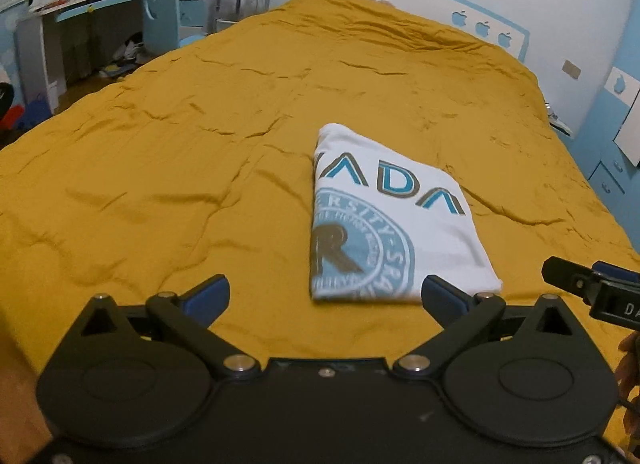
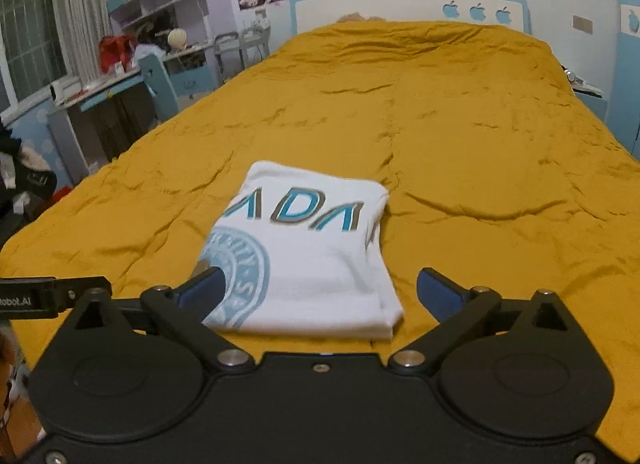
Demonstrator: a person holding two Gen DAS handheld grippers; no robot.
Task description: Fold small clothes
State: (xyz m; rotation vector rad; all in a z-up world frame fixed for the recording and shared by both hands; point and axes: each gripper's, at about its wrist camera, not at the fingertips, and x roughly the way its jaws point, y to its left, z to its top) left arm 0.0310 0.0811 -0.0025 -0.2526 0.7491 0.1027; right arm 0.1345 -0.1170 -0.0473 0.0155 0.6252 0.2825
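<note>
White T-shirt [image 1: 384, 215] lies folded on the yellow bed [image 1: 200, 143] just ahead of both grippers, left gripper [image 1: 326, 296] and right gripper [image 2: 318, 292] spread wide and empty; any careless brush would likely undo the fold.

We see a bed [image 2: 460, 123] covered by a wrinkled mustard-yellow quilt [image 1: 180, 143]. A folded white T-shirt [image 2: 312, 256] lies flat on the quilt, well apart from the headboard [image 2: 380, 11].
</note>
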